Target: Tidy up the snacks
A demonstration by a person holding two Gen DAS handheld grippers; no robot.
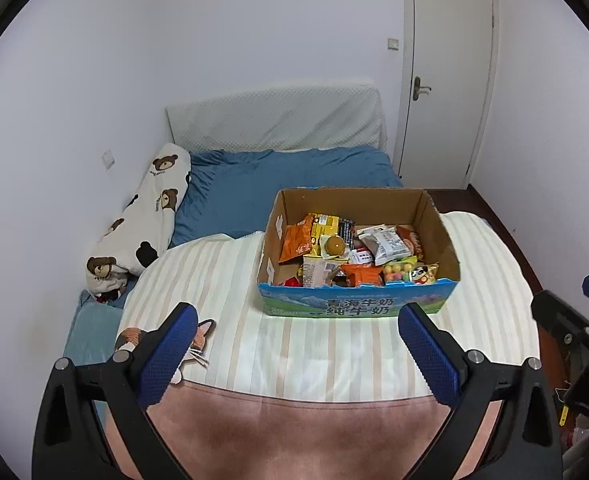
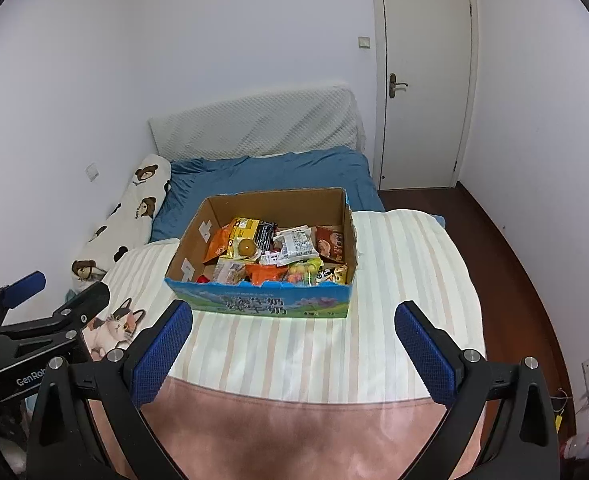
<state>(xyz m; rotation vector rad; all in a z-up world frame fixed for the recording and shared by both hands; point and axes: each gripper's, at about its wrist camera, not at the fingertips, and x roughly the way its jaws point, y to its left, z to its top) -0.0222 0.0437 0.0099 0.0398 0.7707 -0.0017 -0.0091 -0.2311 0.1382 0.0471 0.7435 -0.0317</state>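
Note:
A cardboard box (image 1: pixel 440 222) (image 2: pixel 192 236) with a blue printed front stands on the striped blanket (image 1: pixel 314 344) (image 2: pixel 302 344) on the bed. It holds several snack packets (image 1: pixel 374 248) (image 2: pixel 294 246), orange, yellow and white, and a round orange-brown snack (image 1: pixel 333 245) (image 2: pixel 245 246). My left gripper (image 1: pixel 298 320) hangs open in front of the box and holds nothing. My right gripper (image 2: pixel 293 318) is open too, also short of the box and free of any load. Each gripper shows at the edge of the other's view.
A bear-print bolster (image 1: pixel 146 216) (image 2: pixel 126 216) lies along the left wall, with a cat-print cushion (image 2: pixel 114 328) below it. Blue bedding (image 1: pixel 278 176) and a white padded headboard (image 1: pixel 278 120) lie beyond the box. A closed door (image 1: pixel 446 80) and dark floor (image 2: pixel 506 248) are on the right.

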